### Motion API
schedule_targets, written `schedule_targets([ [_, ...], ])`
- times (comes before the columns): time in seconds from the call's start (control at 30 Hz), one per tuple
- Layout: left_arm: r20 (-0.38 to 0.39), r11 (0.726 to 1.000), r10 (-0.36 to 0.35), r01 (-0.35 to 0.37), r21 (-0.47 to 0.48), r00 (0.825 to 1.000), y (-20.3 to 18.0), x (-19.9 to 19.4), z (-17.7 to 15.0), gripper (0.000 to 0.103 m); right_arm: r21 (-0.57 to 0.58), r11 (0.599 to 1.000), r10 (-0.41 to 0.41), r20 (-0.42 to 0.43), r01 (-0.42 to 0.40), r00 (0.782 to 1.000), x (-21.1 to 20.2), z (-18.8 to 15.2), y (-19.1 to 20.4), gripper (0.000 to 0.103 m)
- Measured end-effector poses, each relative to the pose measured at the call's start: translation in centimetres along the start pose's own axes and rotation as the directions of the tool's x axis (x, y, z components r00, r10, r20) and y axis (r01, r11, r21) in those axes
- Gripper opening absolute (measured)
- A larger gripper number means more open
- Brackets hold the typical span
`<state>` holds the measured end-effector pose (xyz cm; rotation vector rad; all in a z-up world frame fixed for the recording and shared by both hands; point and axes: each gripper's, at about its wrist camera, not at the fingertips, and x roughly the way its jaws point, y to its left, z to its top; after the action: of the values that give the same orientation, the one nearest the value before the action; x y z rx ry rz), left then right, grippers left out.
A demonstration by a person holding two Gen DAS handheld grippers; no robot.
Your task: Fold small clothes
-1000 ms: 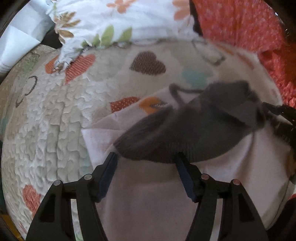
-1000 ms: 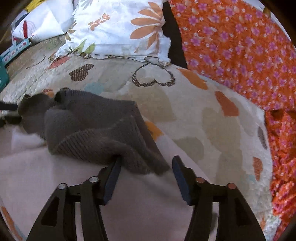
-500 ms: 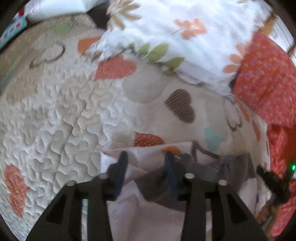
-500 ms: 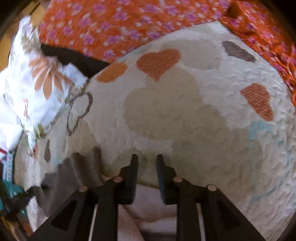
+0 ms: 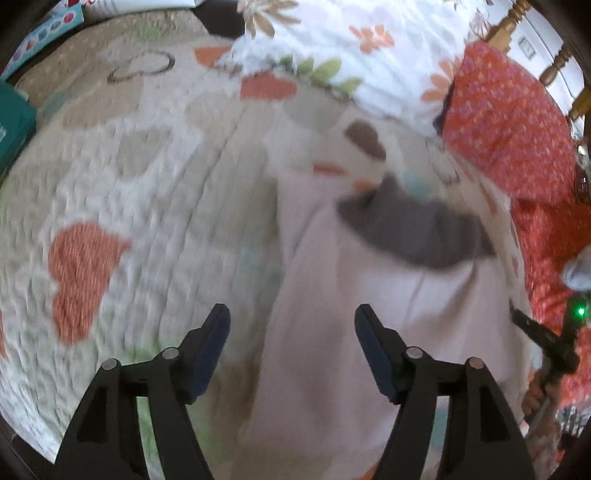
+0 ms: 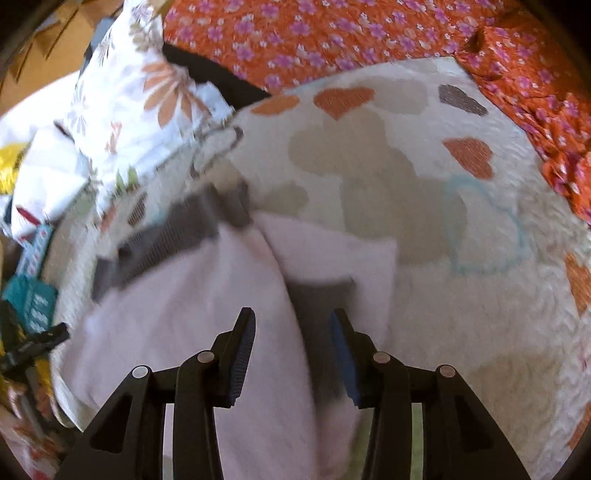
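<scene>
A pale pink cloth (image 5: pixel 388 295) lies spread on a heart-patterned quilt (image 5: pixel 147 177). A small grey knit garment (image 5: pixel 417 229) lies bunched across the cloth's far edge. My left gripper (image 5: pixel 291 325) is open and empty above the cloth's left edge. My right gripper (image 6: pixel 291 328) is open and empty above the pink cloth (image 6: pixel 184 325), with the grey garment (image 6: pixel 177 232) beyond to the left. The view is motion-blurred. The right gripper's fingers also show at the right edge of the left wrist view (image 5: pixel 543 339).
A white floral pillow (image 5: pixel 351 48) and an orange floral fabric (image 5: pixel 506 122) lie at the back of the bed. A teal box (image 5: pixel 11 122) sits at the left. In the right wrist view the pillow (image 6: pixel 140 107) is back left, orange fabric (image 6: pixel 369 33) behind.
Both grippers were closing at the grey garment's edge half a second ago. Now both are open and pulled back, and the garment lies further away on the cloth.
</scene>
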<state>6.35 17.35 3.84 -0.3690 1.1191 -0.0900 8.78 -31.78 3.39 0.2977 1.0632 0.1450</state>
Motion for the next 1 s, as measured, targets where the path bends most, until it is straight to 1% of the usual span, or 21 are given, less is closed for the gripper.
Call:
schedule_targets([
  [0.03, -0.008, 1.000, 0.004, -0.004, 0.014, 1.000, 0.0, 0.1, -0.8, 0.075, 0.000, 1.000, -0.003, -0.007, 0.003, 1.000, 0.1, -0.8, -0.2, 0.046],
  [0.1, -0.037, 0.999, 0.004, -0.002, 0.041, 0.999, -0.3, 0.9, -1.8, 0.076, 0.006, 1.000, 0.021, -0.009, -0.021, 1.000, 0.4, -1.9, -0.3, 0.046],
  [0.13, -0.051, 0.999, 0.000, 0.002, 0.047, 0.999, -0.4, 1.3, -2.1, 0.076, 0.005, 0.999, 0.032, -0.001, -0.032, 0.999, 0.5, -2.5, -0.1, 0.044],
  [0.17, -0.064, 0.998, -0.004, 0.008, 0.055, 0.998, -0.7, 1.7, -2.5, 0.073, 0.002, 0.999, 0.038, 0.007, -0.038, 0.999, 0.5, -2.8, 0.1, 0.039],
  [0.2, -0.064, 0.998, 0.004, 0.000, 0.068, 0.998, -1.1, 1.8, -2.7, 0.051, 0.001, 0.999, 0.047, 0.012, -0.047, 0.999, 0.4, -3.1, 0.3, 0.022],
  [0.23, -0.075, 0.997, -0.004, 0.010, 0.079, 0.997, -1.4, 1.8, -2.7, 0.016, 0.006, 0.998, 0.056, 0.005, -0.056, 0.998, 0.5, -3.3, 0.6, 0.014],
  [0.27, -0.096, 0.996, -0.038, 0.046, 0.076, 0.995, -1.5, 1.7, -2.7, 0.011, 0.013, 0.998, 0.061, 0.001, -0.061, 0.998, 0.4, -3.6, 0.8, 0.012],
  [0.3, -0.091, 0.997, -0.053, 0.059, 0.057, 0.994, -1.6, 1.0, -2.8, 0.011, 0.030, 0.997, 0.071, -0.004, -0.071, 0.997, 0.1, -3.8, 0.8, 0.010],
  [0.37, -0.078, 0.996, -0.064, 0.069, 0.059, 0.995, -1.6, -0.3, -3.2, 0.011, 0.086, 0.989, 0.118, -0.016, -0.117, 0.993, -1.1, -4.2, 0.3, 0.008],
  [0.47, -0.082, 0.992, -0.119, 0.122, 0.030, 0.989, -0.8, -2.2, -4.0, 0.010, 0.151, 0.972, 0.185, -0.012, -0.181, 0.983, -3.9, -5.2, -1.1, 0.007],
  [0.5, -0.089, 0.992, -0.120, 0.123, 0.026, 0.989, -0.6, -2.3, -4.2, 0.010, 0.168, 0.967, 0.194, -0.009, -0.190, 0.981, -4.9, -5.9, -1.9, 0.007],
  [0.57, -0.114, 0.994, -0.098, 0.102, 0.030, 0.989, -0.3, -2.0, -4.6, 0.010, 0.193, 0.963, 0.196, -0.017, -0.190, 0.980, -5.9, -7.3, -3.0, 0.007],
  [0.6, -0.130, 0.996, -0.070, 0.077, 0.047, 0.989, -0.4, -1.6, -4.8, 0.010, 0.202, 0.963, 0.187, -0.030, -0.177, 0.982, -6.0, -8.1, -3.7, 0.007],
  [0.67, -0.151, 0.996, -0.009, 0.022, 0.083, 0.988, -0.8, -1.0, -5.0, 0.011, 0.192, 0.973, 0.146, -0.067, -0.131, 0.987, -5.2, -9.0, -4.3, 0.008],
  [0.73, -0.144, 0.995, 0.026, -0.011, 0.103, 0.989, -1.0, -1.1, -4.8, 0.015, 0.204, 0.976, 0.092, -0.089, -0.072, 0.992, -4.5, -9.3, -4.7, 0.011],
  [0.77, -0.129, 0.994, 0.037, -0.023, 0.106, 0.991, -1.0, -1.4, -4.7, 0.015, 0.200, 0.978, 0.076, -0.077, -0.059, 0.994, -4.7, -9.2, -4.6, 0.011],
  [0.8, -0.103, 0.993, 0.057, -0.046, 0.108, 0.993, -1.0, -2.0, -4.5, 0.021, 0.190, 0.981, 0.059, -0.059, -0.046, 0.997, -5.1, -9.0, -4.4, 0.011],
  [0.83, -0.082, 0.992, 0.072, -0.063, 0.107, 0.994, -1.0, -2.4, -4.2, 0.029, 0.167, 0.985, 0.034, -0.018, -0.031, 0.999, -6.0, -8.6, -3.9, 0.013],
  [0.9, -0.029, 0.992, 0.093, -0.090, 0.083, 0.995, -0.4, -3.5, -3.4, 0.038, 0.130, 0.991, 0.008, 0.056, -0.016, 0.998, -7.6, -7.9, -2.9, 0.017],
  [0.97, 0.009, 0.996, 0.080, -0.081, 0.030, 0.997, 0.5, -4.3, -2.8, 0.043, 0.075, 0.997, 0.020, 0.116, -0.029, 0.993, -8.9, -6.7, -1.1, 0.018],
  [1.0, 0.020, 0.998, 0.068, -0.068, 0.001, 0.998, 0.8, -4.5, -2.5, 0.046, 0.041, 0.998, 0.036, 0.127, -0.042, 0.991, -8.9, -6.0, 0.3, 0.018],
])
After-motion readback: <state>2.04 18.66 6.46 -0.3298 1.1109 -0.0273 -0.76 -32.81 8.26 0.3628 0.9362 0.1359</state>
